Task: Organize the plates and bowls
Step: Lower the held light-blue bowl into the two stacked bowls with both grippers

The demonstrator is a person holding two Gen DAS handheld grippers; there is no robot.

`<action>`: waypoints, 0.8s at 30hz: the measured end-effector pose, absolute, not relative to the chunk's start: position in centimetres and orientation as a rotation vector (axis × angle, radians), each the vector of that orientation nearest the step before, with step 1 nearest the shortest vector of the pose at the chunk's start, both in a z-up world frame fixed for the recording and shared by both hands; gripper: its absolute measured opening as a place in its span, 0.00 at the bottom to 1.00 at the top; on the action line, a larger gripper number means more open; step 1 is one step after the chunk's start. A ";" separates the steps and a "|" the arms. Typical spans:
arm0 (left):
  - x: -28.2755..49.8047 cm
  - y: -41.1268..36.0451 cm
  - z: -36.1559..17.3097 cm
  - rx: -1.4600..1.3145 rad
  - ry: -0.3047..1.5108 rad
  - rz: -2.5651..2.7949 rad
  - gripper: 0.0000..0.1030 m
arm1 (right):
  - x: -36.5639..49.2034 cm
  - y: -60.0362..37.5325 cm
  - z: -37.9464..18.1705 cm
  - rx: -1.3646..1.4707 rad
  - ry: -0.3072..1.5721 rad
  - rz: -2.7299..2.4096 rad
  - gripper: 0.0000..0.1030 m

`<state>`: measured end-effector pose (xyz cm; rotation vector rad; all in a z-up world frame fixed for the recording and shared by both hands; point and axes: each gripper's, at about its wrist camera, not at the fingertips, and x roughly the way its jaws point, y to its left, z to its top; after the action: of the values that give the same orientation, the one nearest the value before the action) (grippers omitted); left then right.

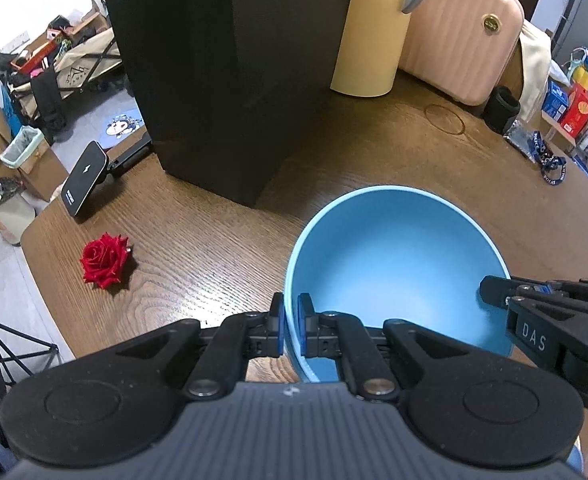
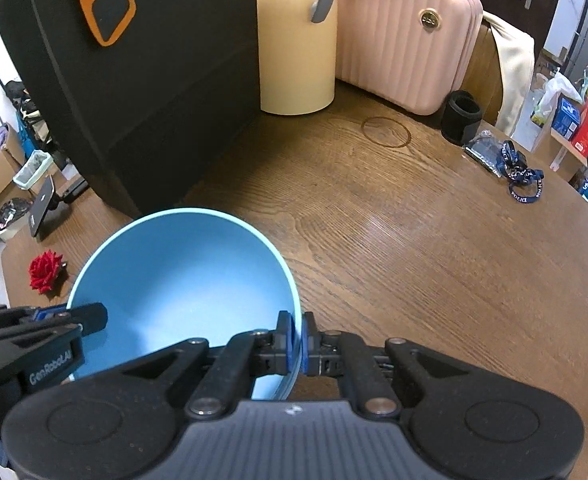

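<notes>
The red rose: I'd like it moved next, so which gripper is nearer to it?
Left. The left gripper clamps the blue bowl rim on the side facing the red rose; the right gripper clamps the far rim.

The blue bowl's (image 1: 398,264) near rim and underside are hidden behind both tongs' bodies, so whether it touches the table (image 1: 214,248) cannot be told. The black bag (image 1: 222,72) and cream cylinder (image 1: 370,40) are cut off by the top edge.

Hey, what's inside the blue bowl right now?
Nothing loose: the blue bowl looks empty, only gripper fingers reaching over its rim. The left gripper and right gripper hide its nearest part.
</notes>
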<state>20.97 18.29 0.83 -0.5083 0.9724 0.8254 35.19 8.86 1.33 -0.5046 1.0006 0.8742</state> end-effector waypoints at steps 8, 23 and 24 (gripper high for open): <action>21.1 18.0 0.2 -0.489 0.984 0.827 0.07 | 34.8 8.7 0.9 -0.519 0.978 0.882 0.05; 20.7 18.3 0.1 -0.509 0.970 0.824 0.08 | 34.9 8.8 0.4 -0.517 0.980 0.888 0.06; 20.7 18.3 0.2 -0.511 0.966 0.824 0.08 | 35.0 8.8 0.5 -0.510 0.985 0.889 0.06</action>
<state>20.65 18.35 0.22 -0.5107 0.9656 0.8242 35.00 8.75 0.46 -0.5101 0.9853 0.8888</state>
